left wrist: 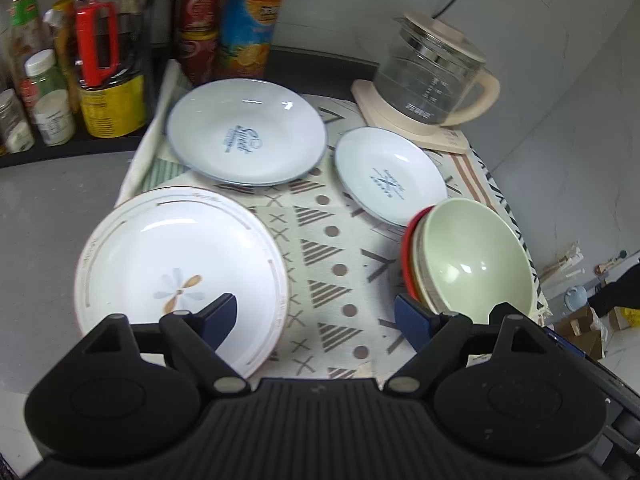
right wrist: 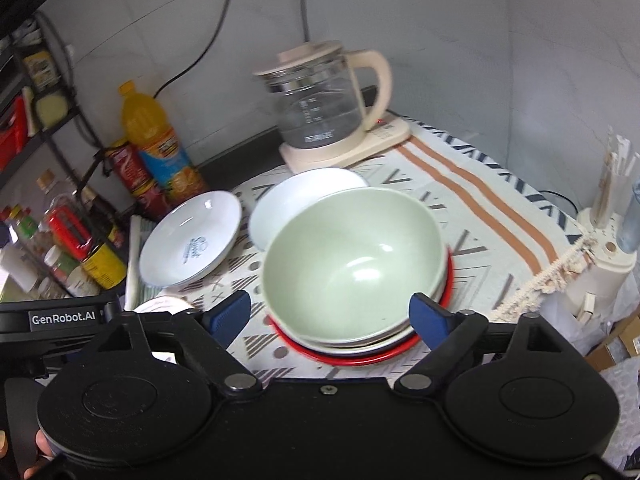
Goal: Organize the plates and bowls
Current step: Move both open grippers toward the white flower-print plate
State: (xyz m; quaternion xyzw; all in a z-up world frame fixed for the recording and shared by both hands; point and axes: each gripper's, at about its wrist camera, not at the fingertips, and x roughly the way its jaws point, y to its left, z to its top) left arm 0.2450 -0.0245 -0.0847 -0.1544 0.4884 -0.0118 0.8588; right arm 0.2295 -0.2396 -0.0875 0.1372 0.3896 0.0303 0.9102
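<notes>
Both pairs of fingers spread, empty. Left gripper (left wrist: 316, 314) over flower plate (left wrist: 180, 276); right gripper (right wrist: 330, 314) behind bowl stack (right wrist: 354, 268). Best pinch plate rim squarely, lift level.

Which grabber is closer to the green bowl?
The right one. The right gripper sits open just in front of the green bowl, its fingers either side of the bowl's near rim. The left gripper is open over the cloth, with the bowl off to its right.
</notes>
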